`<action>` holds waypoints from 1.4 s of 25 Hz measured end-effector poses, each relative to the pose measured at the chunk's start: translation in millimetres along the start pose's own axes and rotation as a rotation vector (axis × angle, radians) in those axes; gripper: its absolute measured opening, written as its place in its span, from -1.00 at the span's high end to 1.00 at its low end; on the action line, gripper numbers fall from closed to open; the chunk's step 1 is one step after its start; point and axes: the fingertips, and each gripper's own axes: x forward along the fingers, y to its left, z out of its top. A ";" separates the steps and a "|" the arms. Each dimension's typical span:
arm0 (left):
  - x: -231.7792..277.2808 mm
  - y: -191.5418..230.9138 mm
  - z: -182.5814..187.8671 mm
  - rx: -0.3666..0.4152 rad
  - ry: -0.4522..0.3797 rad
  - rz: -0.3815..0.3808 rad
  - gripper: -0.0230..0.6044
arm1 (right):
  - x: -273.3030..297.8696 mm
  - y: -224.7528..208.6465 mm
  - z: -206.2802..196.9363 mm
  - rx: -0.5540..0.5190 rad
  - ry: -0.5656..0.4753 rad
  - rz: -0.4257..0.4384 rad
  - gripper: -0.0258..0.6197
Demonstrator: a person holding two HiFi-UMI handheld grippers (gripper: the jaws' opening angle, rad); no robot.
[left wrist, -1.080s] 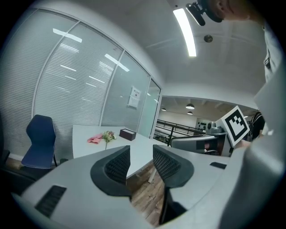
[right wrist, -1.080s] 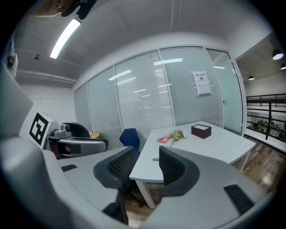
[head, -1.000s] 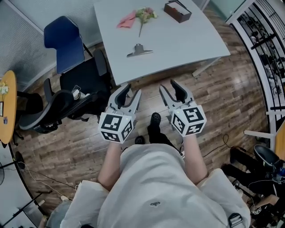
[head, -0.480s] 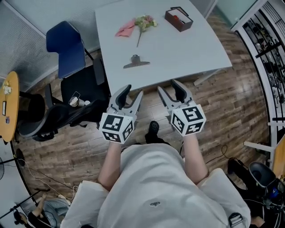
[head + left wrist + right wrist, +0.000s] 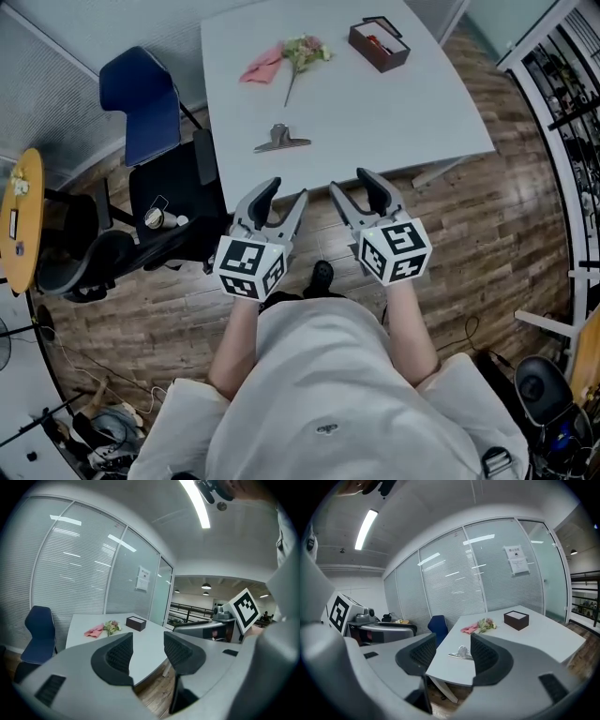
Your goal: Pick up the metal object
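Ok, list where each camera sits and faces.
Head view: on the person's head, steeply down onto white table, silver metal clip, torso, forearms, left gripper, right gripper.
Left gripper view: on that gripper, along its empty jaws, just opened wider, across the table.
Right gripper view: likewise; clip lies ahead, beyond its jaws.
All three share the table.

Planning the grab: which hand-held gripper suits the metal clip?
Probably right. Both have just been opening, empty, but the right hand-held gripper frames the metal clip between its jaws; the left hand-held gripper cannot see it.
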 end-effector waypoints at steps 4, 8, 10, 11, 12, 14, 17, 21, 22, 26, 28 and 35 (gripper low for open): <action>9.1 2.6 -3.7 -0.005 0.015 0.016 0.29 | 6.0 -7.8 -1.6 0.009 0.005 0.010 0.25; 13.7 5.5 -3.8 -0.009 0.023 0.032 0.26 | 10.7 -14.4 -2.4 0.017 0.013 0.014 0.25; 15.2 7.6 -4.6 -0.013 0.025 0.040 0.26 | 14.4 -15.9 -3.8 0.019 0.021 0.018 0.24; 15.5 9.2 -5.5 -0.017 0.027 0.046 0.25 | 16.5 -15.9 -4.5 0.018 0.026 0.022 0.24; 15.8 11.1 -6.3 -0.021 0.029 0.052 0.24 | 18.7 -15.6 -5.0 0.017 0.031 0.026 0.24; 16.8 16.2 -6.8 -0.028 0.032 0.064 0.23 | 23.7 -14.9 -4.1 0.014 0.037 0.034 0.24; 20.3 26.7 -5.2 -0.035 0.034 0.079 0.21 | 33.4 -14.9 -0.3 0.008 0.041 0.042 0.24; 29.1 41.3 -3.9 -0.049 0.038 0.081 0.19 | 46.8 -17.2 4.6 0.002 0.051 0.041 0.24; 32.4 43.7 -2.7 -0.051 0.037 0.075 0.18 | 49.7 -18.2 5.9 -0.001 0.054 0.040 0.24; 50.8 50.7 6.8 -0.043 0.028 0.044 0.15 | 62.7 -31.4 12.3 -0.005 0.064 0.018 0.25; 60.3 55.7 10.2 -0.044 0.028 0.032 0.15 | 69.2 -38.2 15.7 -0.005 0.069 0.002 0.25; 90.8 76.1 21.3 -0.050 0.035 -0.006 0.11 | 92.2 -58.2 29.9 -0.004 0.080 -0.043 0.25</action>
